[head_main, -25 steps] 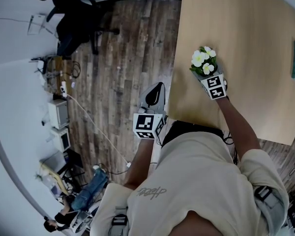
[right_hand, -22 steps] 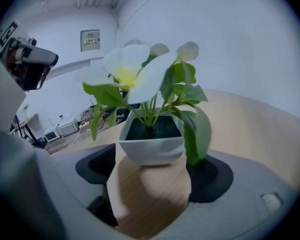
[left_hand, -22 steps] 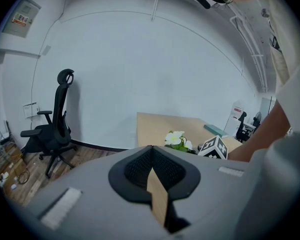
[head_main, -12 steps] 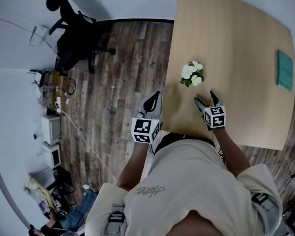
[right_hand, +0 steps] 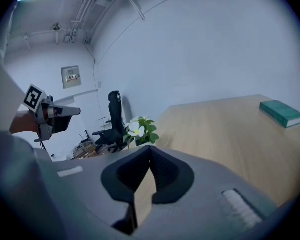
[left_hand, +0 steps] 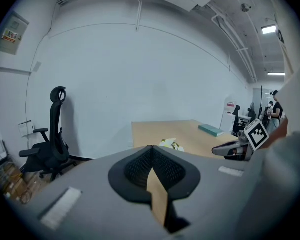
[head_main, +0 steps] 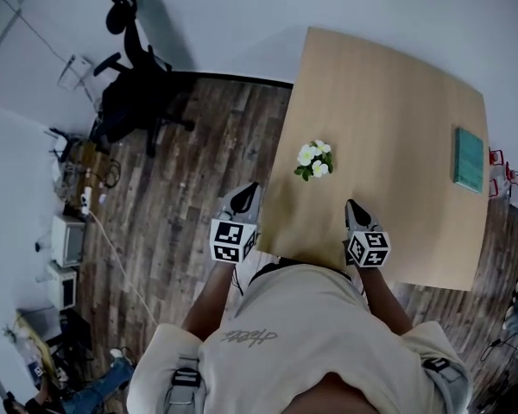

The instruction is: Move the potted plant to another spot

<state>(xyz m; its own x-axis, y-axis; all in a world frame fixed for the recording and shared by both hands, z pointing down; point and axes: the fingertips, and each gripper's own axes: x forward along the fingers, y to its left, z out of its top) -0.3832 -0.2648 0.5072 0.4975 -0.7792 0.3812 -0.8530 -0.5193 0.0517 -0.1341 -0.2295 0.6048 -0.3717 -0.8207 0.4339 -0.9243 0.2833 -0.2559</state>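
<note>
At upper left, a black office chair (head_main: 134, 93) is standing on the plank floor (head_main: 181, 188). The left gripper (head_main: 245, 194) is hanging pressed together and empty beside the table edge. The potted plant (head_main: 314, 159) is sitting upright near the left side of the smooth wooden table (head_main: 388, 102). It is likely light, with fragile blooms, and best pinched at the pot. The right gripper (head_main: 354, 207) is hovering apart from it, its jaws just closing on nothing. A teal book (head_main: 469, 159) is lying far right.

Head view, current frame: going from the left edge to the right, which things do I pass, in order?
black office chair → left tool → potted plant → right tool → teal book
</note>
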